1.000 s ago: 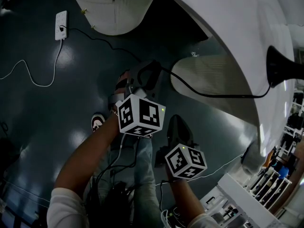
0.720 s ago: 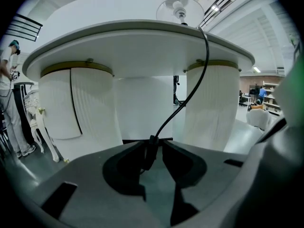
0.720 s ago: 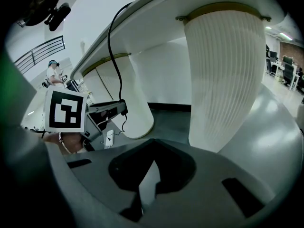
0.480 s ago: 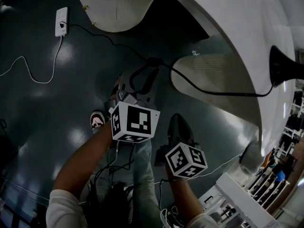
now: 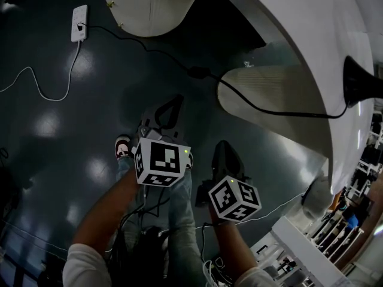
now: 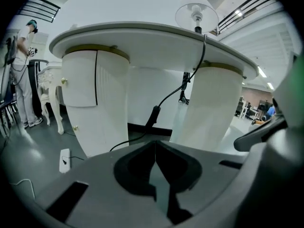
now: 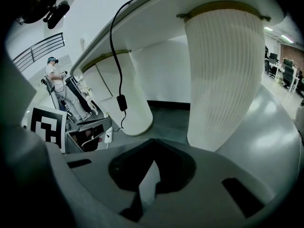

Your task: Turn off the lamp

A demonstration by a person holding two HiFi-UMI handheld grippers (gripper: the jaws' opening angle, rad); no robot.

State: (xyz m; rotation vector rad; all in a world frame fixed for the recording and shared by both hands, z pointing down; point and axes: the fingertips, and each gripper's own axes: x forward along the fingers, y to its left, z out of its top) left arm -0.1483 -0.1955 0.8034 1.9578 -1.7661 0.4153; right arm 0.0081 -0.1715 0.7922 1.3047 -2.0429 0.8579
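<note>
1 lamp (image 6: 189,16), round white shade, on white tabletop (image 6: 142,36) | 1 black cord (image 6: 154,117) beneath | left claw (image 6: 155,141) was closing, empty | right claw (image 7: 154,140) was closed, empty

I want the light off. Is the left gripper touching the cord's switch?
Apart. Head view shows floor between switch and left gripper; its closing jaws hold nothing.

Lamp (image 5: 361,81) cropped (right edge), switch (image 5: 198,72) tiny

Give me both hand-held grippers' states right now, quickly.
Left hand-held gripper: jaws closing, tips already together, nothing between them.
Right hand-held gripper: closed, empty.
</note>
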